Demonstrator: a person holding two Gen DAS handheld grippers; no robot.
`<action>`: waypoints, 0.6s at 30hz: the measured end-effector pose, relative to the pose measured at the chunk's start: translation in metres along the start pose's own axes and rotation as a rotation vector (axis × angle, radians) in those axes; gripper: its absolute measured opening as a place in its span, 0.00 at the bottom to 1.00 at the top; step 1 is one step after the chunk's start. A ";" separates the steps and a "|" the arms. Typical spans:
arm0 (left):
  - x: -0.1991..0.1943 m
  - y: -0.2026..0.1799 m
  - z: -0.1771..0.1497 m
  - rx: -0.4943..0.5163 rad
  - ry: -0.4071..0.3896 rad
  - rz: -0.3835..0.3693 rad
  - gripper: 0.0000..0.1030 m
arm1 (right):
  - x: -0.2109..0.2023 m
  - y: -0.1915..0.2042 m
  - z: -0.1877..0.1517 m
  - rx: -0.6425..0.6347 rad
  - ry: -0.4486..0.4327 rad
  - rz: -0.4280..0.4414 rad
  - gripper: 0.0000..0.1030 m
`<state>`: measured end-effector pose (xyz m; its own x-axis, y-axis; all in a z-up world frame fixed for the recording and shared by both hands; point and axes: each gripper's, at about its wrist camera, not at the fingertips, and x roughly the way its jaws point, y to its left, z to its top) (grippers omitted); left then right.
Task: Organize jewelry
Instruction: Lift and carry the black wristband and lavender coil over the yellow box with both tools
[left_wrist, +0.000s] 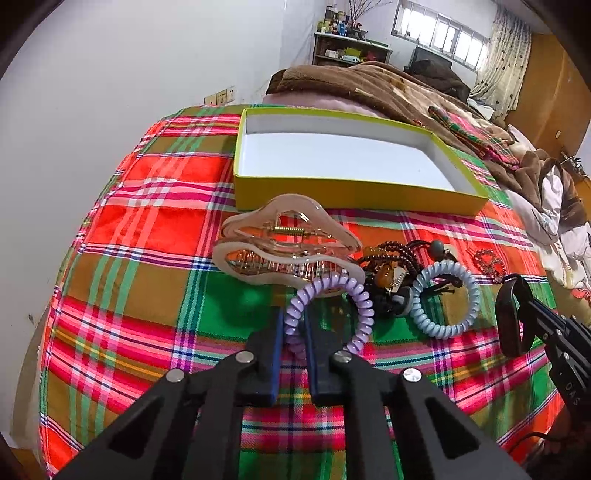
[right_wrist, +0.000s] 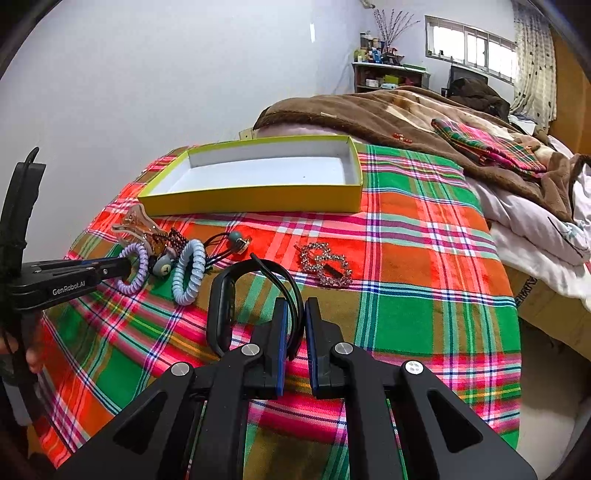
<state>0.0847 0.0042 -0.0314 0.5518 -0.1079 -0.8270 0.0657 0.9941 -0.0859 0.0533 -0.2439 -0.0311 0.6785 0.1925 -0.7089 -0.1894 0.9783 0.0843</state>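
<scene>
Now the left gripper (left_wrist: 295, 325) pinches the purple coil (left_wrist: 328, 314) on the plaid cloth (left_wrist: 147, 258), while the right gripper (right_wrist: 295, 328) clamps the black band (right_wrist: 225, 306). Pick-up's in hand; next, I reckon, lift both into the empty box (left_wrist: 332, 194).

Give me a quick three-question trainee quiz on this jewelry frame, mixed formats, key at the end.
1. True or false: the yellow box already holds jewelry.
2. The left gripper is shut on which item? A) blue coil hair tie B) purple coil hair tie C) clear hair claw clip
3. Fill in: the right gripper is shut on the strap of the black ____.

Key
1. False: its white inside is bare.
2. B: the pads pinch the left side of the purple coil.
3. Wristband. The rhinestone hair clip lies untouched on the plaid cloth beyond it.
</scene>
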 end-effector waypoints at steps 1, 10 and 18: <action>-0.001 0.000 0.000 -0.003 -0.002 -0.005 0.11 | -0.001 0.000 0.000 0.002 -0.004 -0.003 0.09; -0.023 0.006 0.000 -0.011 -0.040 -0.047 0.10 | -0.010 0.006 0.007 0.004 -0.031 -0.008 0.09; -0.033 0.012 0.008 -0.005 -0.064 -0.062 0.10 | -0.017 0.009 0.015 0.006 -0.056 -0.011 0.09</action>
<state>0.0739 0.0193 -0.0002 0.5986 -0.1690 -0.7830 0.0968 0.9856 -0.1388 0.0510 -0.2371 -0.0081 0.7190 0.1853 -0.6698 -0.1777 0.9808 0.0807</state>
